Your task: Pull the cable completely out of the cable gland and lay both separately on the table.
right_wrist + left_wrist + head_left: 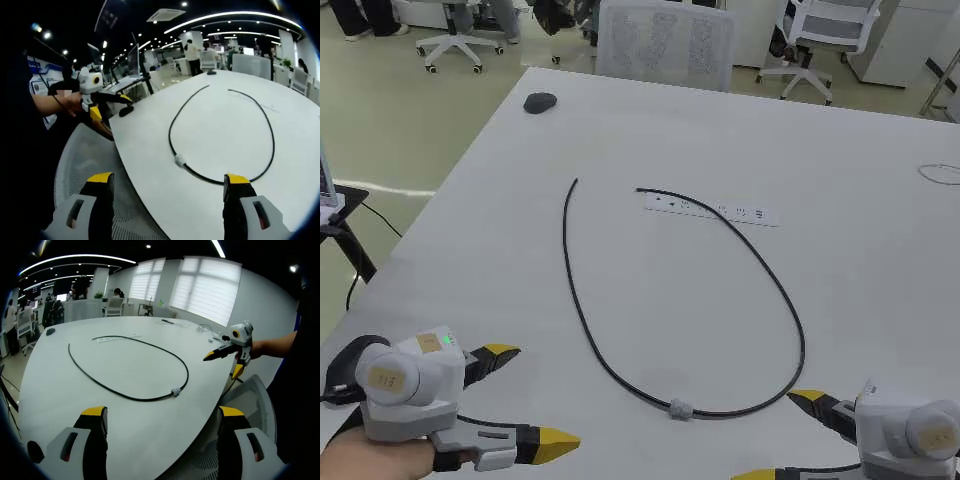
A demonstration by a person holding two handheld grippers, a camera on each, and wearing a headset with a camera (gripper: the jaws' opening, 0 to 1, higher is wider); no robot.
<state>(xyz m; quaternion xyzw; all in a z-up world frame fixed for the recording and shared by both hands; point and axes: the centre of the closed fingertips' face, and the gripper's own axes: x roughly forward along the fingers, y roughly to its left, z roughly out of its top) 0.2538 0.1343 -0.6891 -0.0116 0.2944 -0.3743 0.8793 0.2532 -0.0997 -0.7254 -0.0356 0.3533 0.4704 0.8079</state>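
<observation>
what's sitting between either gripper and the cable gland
Nothing visible. Bare table lies between the open left gripper, the open right gripper and the cable gland, which sits on the black cable.

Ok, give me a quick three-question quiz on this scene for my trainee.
1. True or false: the cable gland sits threaded on the black cable.
2. On the left gripper, the jaws are: A) open, B) shut on the cable, C) shut on the gland.
3. What small dark object lies near the far left corner of the table?
Key: 1 true; 2 A; 3 a computer mouse.
</observation>
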